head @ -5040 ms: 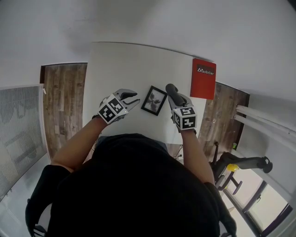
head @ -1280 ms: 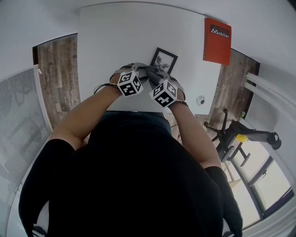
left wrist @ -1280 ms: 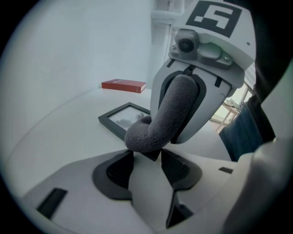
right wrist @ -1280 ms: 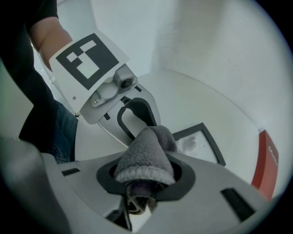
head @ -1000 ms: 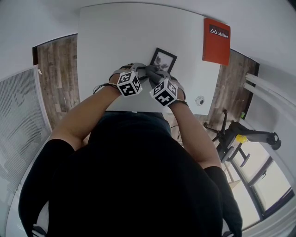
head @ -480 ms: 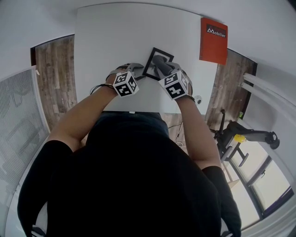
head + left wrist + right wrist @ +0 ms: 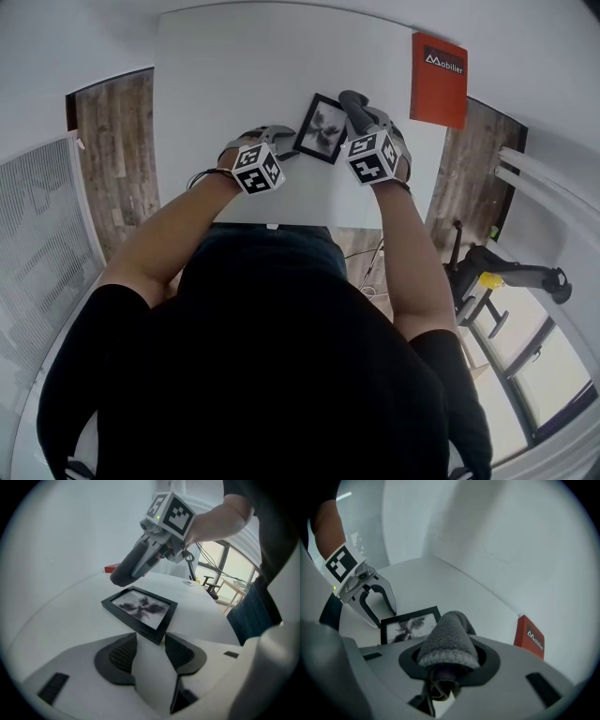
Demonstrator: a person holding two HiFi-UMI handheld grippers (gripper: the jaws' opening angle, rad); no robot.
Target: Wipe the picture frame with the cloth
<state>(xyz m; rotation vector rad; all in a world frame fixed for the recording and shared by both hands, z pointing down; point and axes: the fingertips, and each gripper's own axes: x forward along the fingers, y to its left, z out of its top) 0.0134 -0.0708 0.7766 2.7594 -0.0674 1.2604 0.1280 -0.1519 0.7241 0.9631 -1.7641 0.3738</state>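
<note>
- Looking down at a white worktop (image 7: pixel 234 75) with the picture frame (image 7: pixel 321 128) lying flat on it. It's a black frame with a dark, blotchy print behind the glass.
- The frame sits on the right half of the worktop, about midway between the near and far edges, and is turned a bit so it isn't square to them.
- The left gripper (image 7: pixel 150 644) has its jaws spread apart with nothing clamped. The frame's near corner pokes right at the gap between the two dark pads, but they aren't pressing on it. I can't say for sure whether the corner touches them.
- The right gripper (image 7: pixel 449 667) has its jaws closed on the cloth (image 7: pixel 447 641), a grey fleecy thing bunched into a fat roll that sticks out past the tips.
- In the head view the cloth's end is just off the frame's far-right corner, beside the frame rather than over the print. The left gripper view makes it look lifted off the glass, though whether it brushes the worktop is hard to call.
- The two grippers flank the frame, left one at the near-left corner and right one along the right side.
- A red item (image 7: pixel 438 67) with white "Mobilier" lettering is at the worktop's right edge, well apart from the frame. Booklet or box, can't tell.
</note>
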